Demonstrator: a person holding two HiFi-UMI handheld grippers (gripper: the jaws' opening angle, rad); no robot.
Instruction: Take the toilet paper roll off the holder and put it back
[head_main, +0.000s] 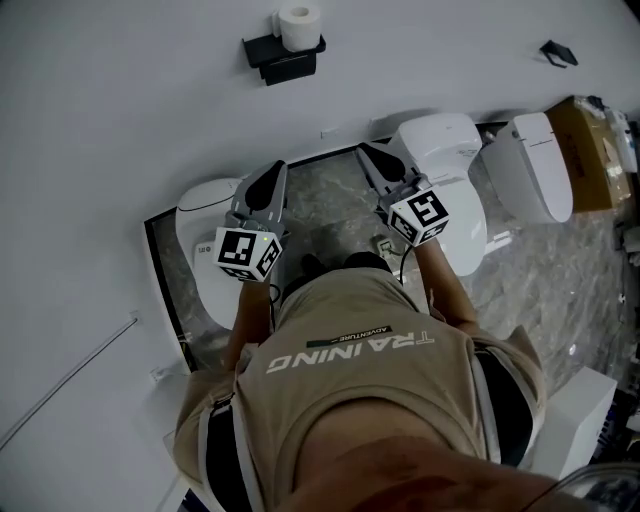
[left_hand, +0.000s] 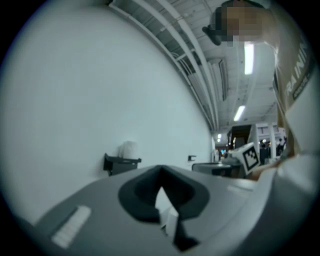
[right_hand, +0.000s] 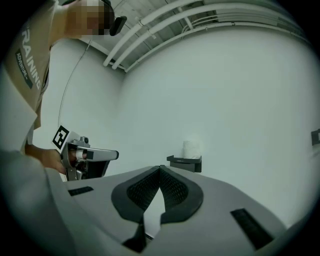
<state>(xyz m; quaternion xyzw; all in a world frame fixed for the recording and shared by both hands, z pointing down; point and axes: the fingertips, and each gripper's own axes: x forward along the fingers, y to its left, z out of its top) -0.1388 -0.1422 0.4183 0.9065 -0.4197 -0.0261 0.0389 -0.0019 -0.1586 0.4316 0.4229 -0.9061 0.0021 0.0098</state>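
Observation:
A white toilet paper roll (head_main: 298, 24) stands upright on a black wall holder (head_main: 284, 58), high on the white wall ahead. It is small and far off in both gripper views, as roll (left_hand: 129, 148) on holder (left_hand: 121, 162) and as roll (right_hand: 191, 148) on holder (right_hand: 185, 163). My left gripper (head_main: 277, 168) and right gripper (head_main: 366, 151) are held side by side in front of the person's chest, pointing toward the wall and well short of the holder. Both are shut, jaws meeting at their tips, with nothing between them, as the left gripper (left_hand: 161, 171) and right gripper (right_hand: 160, 168) views show.
Three white toilets stand along the wall on a marble floor: one at the left (head_main: 205, 240), one under the right gripper (head_main: 450, 160), one further right (head_main: 530, 165). A cardboard box (head_main: 592, 150) sits at far right. A small black fitting (head_main: 558, 52) is on the wall.

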